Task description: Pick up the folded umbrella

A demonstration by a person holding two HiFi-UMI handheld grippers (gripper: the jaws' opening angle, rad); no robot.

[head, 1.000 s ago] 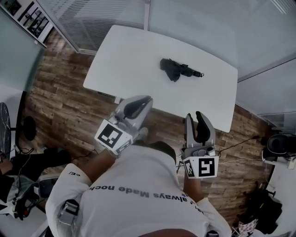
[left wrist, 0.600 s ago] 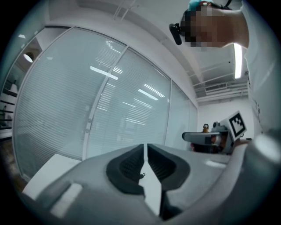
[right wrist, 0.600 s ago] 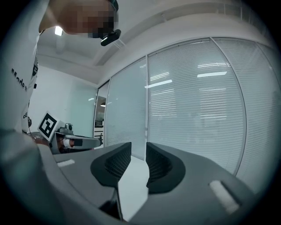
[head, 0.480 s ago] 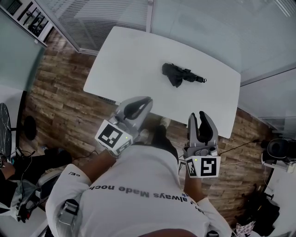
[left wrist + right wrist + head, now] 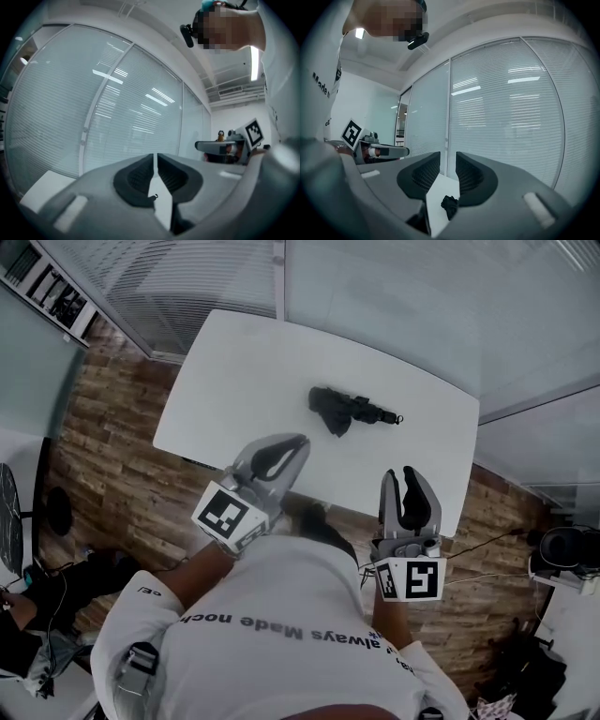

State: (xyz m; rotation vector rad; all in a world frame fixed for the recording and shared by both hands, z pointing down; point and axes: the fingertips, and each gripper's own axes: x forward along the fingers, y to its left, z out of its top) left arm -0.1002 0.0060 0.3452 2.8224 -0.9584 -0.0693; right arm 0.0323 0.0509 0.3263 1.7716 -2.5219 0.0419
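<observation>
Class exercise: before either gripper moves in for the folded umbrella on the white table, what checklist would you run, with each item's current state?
1. View of folded umbrella on white table: ok, unobstructed.
2. Fingers of right gripper apart, empty: ok.
3. Fingers of left gripper apart: not ok, together.
4. Either gripper at the umbrella: not ok, both short of it.
5. Umbrella strap fastened: cannot tell.

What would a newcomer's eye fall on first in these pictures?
A black folded umbrella lies alone on the white table, slightly right of its middle. At the table's near edge, the person holds two grey grippers: the left gripper shut, the right gripper slightly open, both empty.
</observation>
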